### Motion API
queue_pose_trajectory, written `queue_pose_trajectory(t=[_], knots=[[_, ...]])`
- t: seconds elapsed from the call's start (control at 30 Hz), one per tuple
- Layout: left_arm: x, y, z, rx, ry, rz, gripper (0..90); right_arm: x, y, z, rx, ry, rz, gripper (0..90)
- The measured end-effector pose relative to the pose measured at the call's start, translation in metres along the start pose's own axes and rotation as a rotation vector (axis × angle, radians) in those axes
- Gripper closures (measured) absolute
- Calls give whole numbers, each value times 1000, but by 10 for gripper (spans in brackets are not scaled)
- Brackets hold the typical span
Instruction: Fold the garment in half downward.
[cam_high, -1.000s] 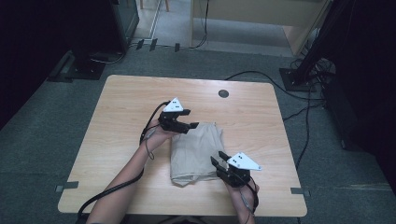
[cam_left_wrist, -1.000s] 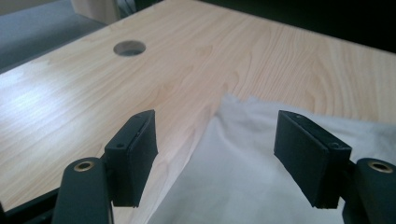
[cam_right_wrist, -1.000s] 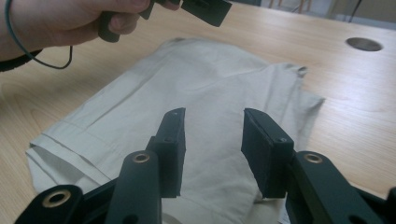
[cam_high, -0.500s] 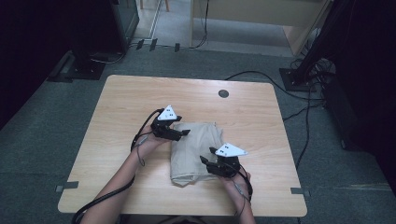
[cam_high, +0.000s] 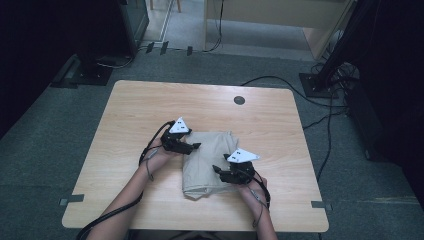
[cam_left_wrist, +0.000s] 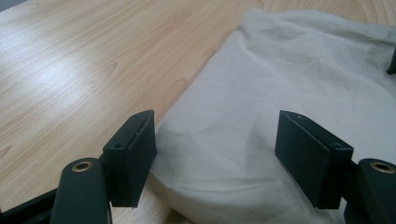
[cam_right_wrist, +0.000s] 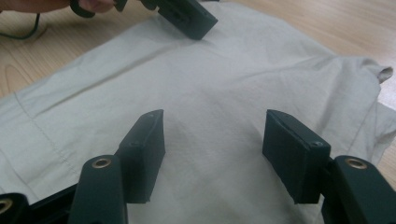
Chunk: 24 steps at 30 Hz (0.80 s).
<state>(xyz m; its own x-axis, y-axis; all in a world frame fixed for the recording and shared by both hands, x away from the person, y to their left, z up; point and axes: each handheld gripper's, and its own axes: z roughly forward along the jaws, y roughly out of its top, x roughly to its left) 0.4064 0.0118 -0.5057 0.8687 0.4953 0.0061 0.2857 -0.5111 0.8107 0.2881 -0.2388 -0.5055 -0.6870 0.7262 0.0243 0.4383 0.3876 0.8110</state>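
folding looks under way: beige cloth (cam_high: 207, 161) lies folded near the middle of the wooden surface (cam_high: 130, 115). left tool (cam_left_wrist: 217, 140), jaws apart, straddles its far-left edge; right tool (cam_right_wrist: 212, 156), jaws apart, hovers over the cloth's right side. next, each probably needs to pinch an edge.

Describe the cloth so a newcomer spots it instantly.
On the light wooden table, look near the front middle, between the two hand-held claws. The folded beige cloth lies flat there, soft and creased, the one pale fabric thing beside the black left claw and right claw.
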Motion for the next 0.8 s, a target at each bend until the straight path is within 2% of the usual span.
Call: queue_pose_trajectory(t=[0.17,0.27,0.43,0.5,0.67,0.73,0.8], knots=[[-1,-4,5,19,19,21,294,-4,-3,2,67,-13,26,389],[-2,-4,5,24,31,26,294,-8,-4,1,96,-11,68,390],[-1,-4,-1,-16,11,-13,272,-13,-9,-3,111,-11,86,389],[0,-4,-6,-34,8,-28,272,-14,-11,-7,100,-2,71,389],[-2,-7,-19,-42,16,-62,272,-20,-12,-20,11,35,41,346],[-2,-10,-23,-54,10,-79,272,-26,-14,-21,12,43,52,346],[-3,-12,-26,-57,12,-79,272,-32,-15,-21,12,49,64,346]])
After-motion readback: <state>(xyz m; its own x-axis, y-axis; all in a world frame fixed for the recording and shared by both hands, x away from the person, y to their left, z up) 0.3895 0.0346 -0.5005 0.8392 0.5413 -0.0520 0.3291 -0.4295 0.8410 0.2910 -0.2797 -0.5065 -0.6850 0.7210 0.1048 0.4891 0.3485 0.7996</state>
